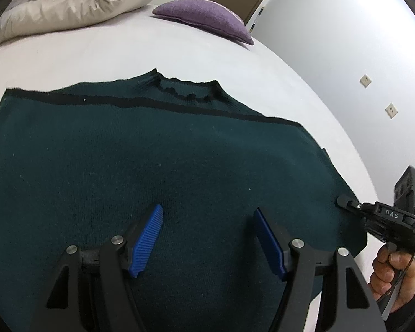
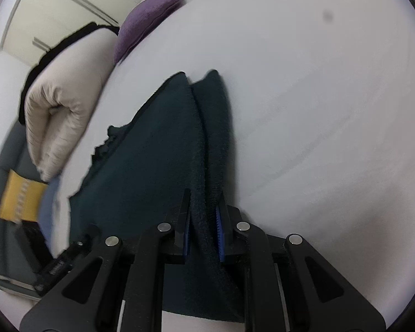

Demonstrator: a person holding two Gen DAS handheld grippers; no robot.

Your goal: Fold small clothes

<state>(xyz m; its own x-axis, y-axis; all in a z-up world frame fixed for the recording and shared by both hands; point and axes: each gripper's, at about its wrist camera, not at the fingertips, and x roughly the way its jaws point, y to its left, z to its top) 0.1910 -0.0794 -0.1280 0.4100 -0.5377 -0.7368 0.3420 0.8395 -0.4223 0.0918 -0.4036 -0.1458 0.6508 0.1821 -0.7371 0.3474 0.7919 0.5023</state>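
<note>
Pinching a bunched ridge of the dark green sweater (image 2: 152,149) along its side edge, the right hand-held gripper (image 2: 203,232) is clenched on the knit, with fabric wedged between its blue pads (image 2: 220,235). The left hand-held gripper (image 1: 207,238) hovers over the lower middle of the garment with its jaws spread wide and nothing between them. The sweater lies spread flat on the white bed (image 1: 124,47), neckline (image 1: 188,88) pointing away toward the purple cushion (image 1: 207,16) and the rolled beige duvet (image 1: 77,2).

The main risk is judged to be an uneven fold. With only one edge held, lifting it across would likely drag the rest of the loose knit over the sheet, skewing the body and wrinkling the far side. The grip also appears to take a thick bundle, not a clean single edge; whether it has both layers cannot be told, and a lower layer left behind would slip out mid-fold. The released left hand-held gripper, unless it pins or grasps the cloth, offers no anchor against that sliding.
</note>
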